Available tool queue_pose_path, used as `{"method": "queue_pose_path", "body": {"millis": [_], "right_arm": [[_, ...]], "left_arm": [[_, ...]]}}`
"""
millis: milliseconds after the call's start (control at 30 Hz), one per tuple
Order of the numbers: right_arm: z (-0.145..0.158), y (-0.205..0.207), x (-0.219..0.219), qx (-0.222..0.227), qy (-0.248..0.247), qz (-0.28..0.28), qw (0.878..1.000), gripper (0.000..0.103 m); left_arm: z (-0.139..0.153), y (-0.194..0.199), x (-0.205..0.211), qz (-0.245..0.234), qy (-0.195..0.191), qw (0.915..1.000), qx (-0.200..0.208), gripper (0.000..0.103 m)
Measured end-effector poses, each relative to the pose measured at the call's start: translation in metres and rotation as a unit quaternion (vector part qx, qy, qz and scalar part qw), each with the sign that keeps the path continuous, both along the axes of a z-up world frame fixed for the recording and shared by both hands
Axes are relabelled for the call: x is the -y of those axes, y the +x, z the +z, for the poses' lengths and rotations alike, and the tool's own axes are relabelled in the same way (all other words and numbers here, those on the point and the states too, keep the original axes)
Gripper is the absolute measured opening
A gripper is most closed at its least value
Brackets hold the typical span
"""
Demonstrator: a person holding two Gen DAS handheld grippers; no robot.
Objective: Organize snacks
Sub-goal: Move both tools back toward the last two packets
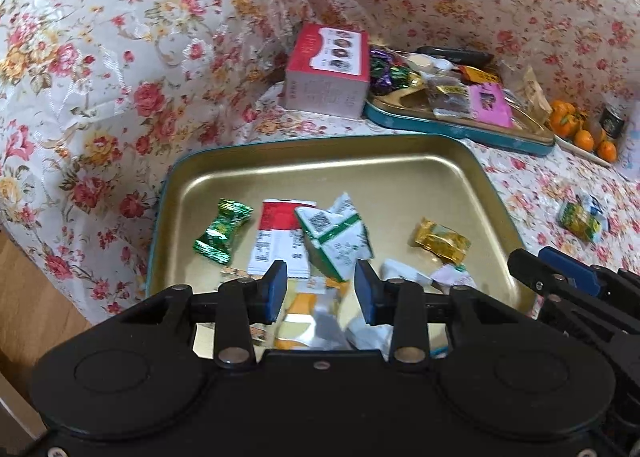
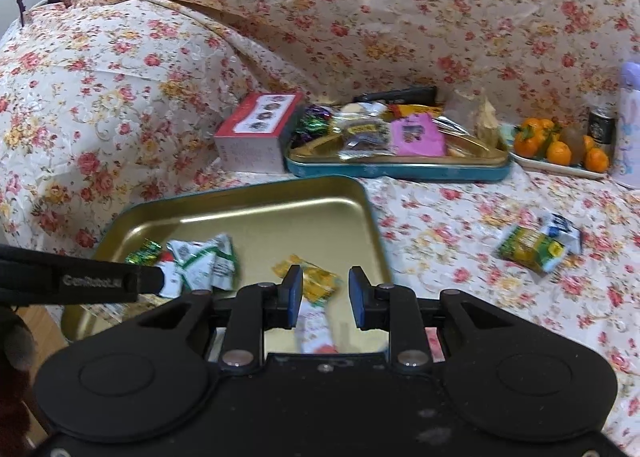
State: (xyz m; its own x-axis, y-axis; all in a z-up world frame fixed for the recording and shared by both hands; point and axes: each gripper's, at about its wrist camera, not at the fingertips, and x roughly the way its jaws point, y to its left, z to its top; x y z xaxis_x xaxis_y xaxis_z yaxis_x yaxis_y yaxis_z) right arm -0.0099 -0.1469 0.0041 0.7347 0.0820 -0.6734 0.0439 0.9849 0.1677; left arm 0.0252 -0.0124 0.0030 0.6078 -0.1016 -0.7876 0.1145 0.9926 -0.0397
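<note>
While both grippers hovered with fingers apart and empty over the gold-lined teal tin tray (image 1: 400,173), the left gripper (image 1: 321,289) and right gripper (image 2: 325,299) held nothing; two wrapped snacks (image 2: 536,247) lay on the floral cloth, best approached low and squarely.

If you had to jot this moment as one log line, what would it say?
left gripper: open, empty, over gold tray | right gripper: open, empty, same tray | green-yellow packet: loose on floral cloth

Open left claw (image 1: 321,289), snacks (perhaps candies) (image 1: 224,231), tin tray (image 1: 360,169)
</note>
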Motion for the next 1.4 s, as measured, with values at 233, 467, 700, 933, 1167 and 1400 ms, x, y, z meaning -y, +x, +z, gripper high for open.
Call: {"method": "queue_pose_path", "body": {"millis": [233,467,700,933,1167,1400], "right_arm": [[-0.016,-0.021,0.045,-0.020,-0.009,-0.049,0.999,0.027],[-0.037,-0.042,0.098,-0.040,-0.014,-0.112,0.993,0.027],[-0.048,-0.055,0.144,-0.042,-0.018,-0.155,0.987,0.027],[-0.046,-0.043,0.176,-0.015,-0.033,-0.167,0.985,0.028],[-0.054,-0.015,0.201,0.003,-0.043,-0.150,0.988,0.032],[-0.061,0.008,0.220,0.018,-0.053,-0.113,0.992,0.044]], "left_arm": [[-0.002,-0.015,0.026,-0.039,0.005,0.9992,0.004,0.046],[-0.003,-0.039,0.059,-0.097,0.014,0.9951,0.014,0.046],[-0.014,-0.055,0.098,-0.134,0.019,0.9907,-0.004,0.046],[-0.013,-0.059,0.139,-0.162,0.027,0.9864,-0.009,0.046],[-0.013,-0.045,0.175,-0.155,0.013,0.9875,-0.025,0.046],[-0.023,-0.025,0.202,-0.138,-0.005,0.9887,-0.059,0.046]]}}
